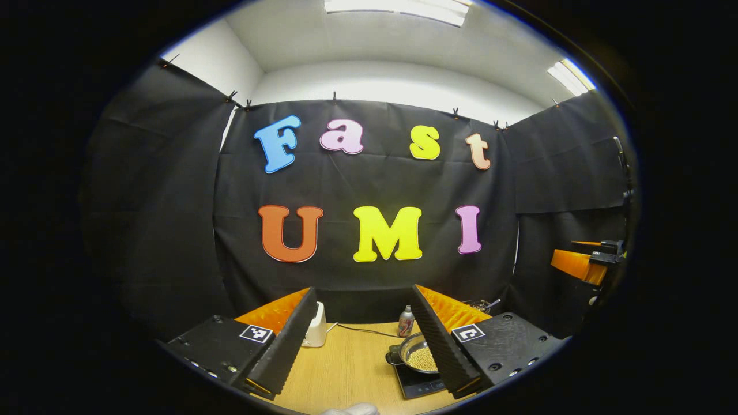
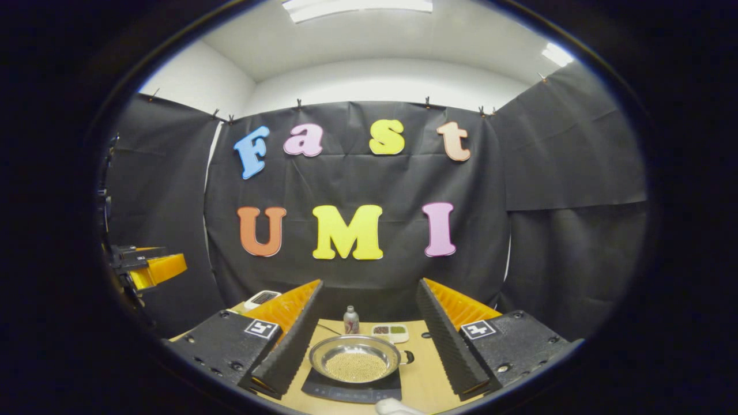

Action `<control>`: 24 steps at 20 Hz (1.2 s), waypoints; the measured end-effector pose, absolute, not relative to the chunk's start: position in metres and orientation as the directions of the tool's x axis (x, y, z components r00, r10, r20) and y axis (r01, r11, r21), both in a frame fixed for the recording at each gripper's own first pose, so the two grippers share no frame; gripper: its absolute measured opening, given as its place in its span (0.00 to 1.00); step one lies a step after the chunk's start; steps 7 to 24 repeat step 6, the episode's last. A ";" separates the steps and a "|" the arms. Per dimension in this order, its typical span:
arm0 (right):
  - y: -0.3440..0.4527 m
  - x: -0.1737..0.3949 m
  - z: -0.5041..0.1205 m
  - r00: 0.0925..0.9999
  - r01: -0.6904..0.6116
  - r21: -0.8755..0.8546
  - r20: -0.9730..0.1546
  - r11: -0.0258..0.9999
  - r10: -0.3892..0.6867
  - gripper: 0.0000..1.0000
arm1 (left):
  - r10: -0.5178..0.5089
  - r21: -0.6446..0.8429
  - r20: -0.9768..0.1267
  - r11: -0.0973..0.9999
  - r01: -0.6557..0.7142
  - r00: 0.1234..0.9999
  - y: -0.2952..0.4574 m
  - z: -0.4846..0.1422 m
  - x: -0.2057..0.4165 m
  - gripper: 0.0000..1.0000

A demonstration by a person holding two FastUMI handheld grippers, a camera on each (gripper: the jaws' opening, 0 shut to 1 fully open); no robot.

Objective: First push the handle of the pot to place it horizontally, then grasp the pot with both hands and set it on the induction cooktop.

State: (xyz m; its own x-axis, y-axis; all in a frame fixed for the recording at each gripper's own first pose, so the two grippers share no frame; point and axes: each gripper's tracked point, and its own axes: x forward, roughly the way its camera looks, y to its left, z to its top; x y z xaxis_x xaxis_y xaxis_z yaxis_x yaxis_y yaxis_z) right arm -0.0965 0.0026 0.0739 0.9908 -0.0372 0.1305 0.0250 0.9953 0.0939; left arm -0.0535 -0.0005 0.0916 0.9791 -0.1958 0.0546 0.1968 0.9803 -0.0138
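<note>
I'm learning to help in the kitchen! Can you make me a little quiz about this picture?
1. True or false: the pot sits on the induction cooktop.
2. What is inside the pot? A) water B) small yellowish beads C) nothing
3. Fill in: both grippers are ____, holding nothing.

Key: 1 true. 2 B. 3 open: the left gripper and right gripper have their fingers spread apart.

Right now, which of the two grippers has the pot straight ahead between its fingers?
The right gripper: in its view the pot sits centred between the fingers. In the left gripper view the pot lies off to one side.
</note>
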 end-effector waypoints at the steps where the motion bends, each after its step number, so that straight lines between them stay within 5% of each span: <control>1: 0.002 -0.096 0.073 0.991 0.025 0.094 0.130 0.995 -0.037 1.00 | -0.197 -0.012 0.051 0.980 0.198 0.979 -0.001 0.091 -0.054 0.97; 24: 0.003 -0.097 0.069 0.992 0.022 0.094 0.120 0.995 -0.034 1.00 | -0.204 -0.011 0.045 0.979 0.205 0.978 -0.005 0.089 -0.055 0.97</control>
